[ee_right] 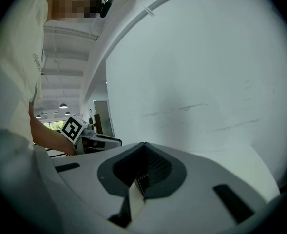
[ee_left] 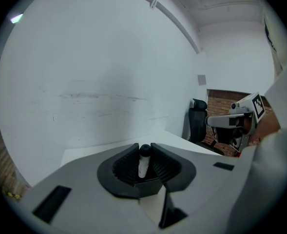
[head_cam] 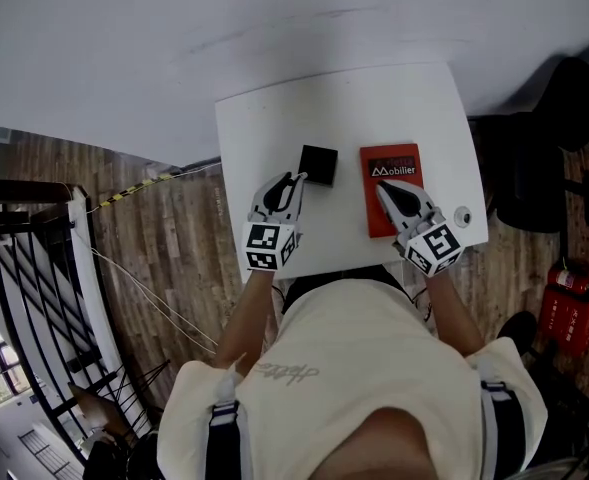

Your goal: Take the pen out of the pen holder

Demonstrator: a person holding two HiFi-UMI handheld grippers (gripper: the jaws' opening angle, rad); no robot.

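Left gripper (ee_left: 144,151) is pinching pen (ee_left: 143,166) upright beside pen holder (head_cam: 318,164), likely for a straight lift; right gripper (ee_right: 143,147), pressed together, is idling.

smooth matt white table (head_cam: 274,138), wood plank floor (head_cam: 174,258), ribbed matt black pads (ee_left: 126,165), pale cloth shirt (head_cam: 354,368).

Table layout, holder mid-table, book to its right.
Holder (head_cam: 318,165) sits mid-table (head_cam: 274,128); book (head_cam: 390,160) lies just right of it, not touching. Small round item (head_cam: 462,216) is right of the book by the table's right edge. Left gripper (head_cam: 296,179) tip is at the holder's near-left side, pen (ee_left: 143,161) upright between its jaws. Right gripper (head_cam: 382,188) is over the book's near half. Chair (head_cam: 534,178) is right of the table, railing (head_cam: 24,268) far left.
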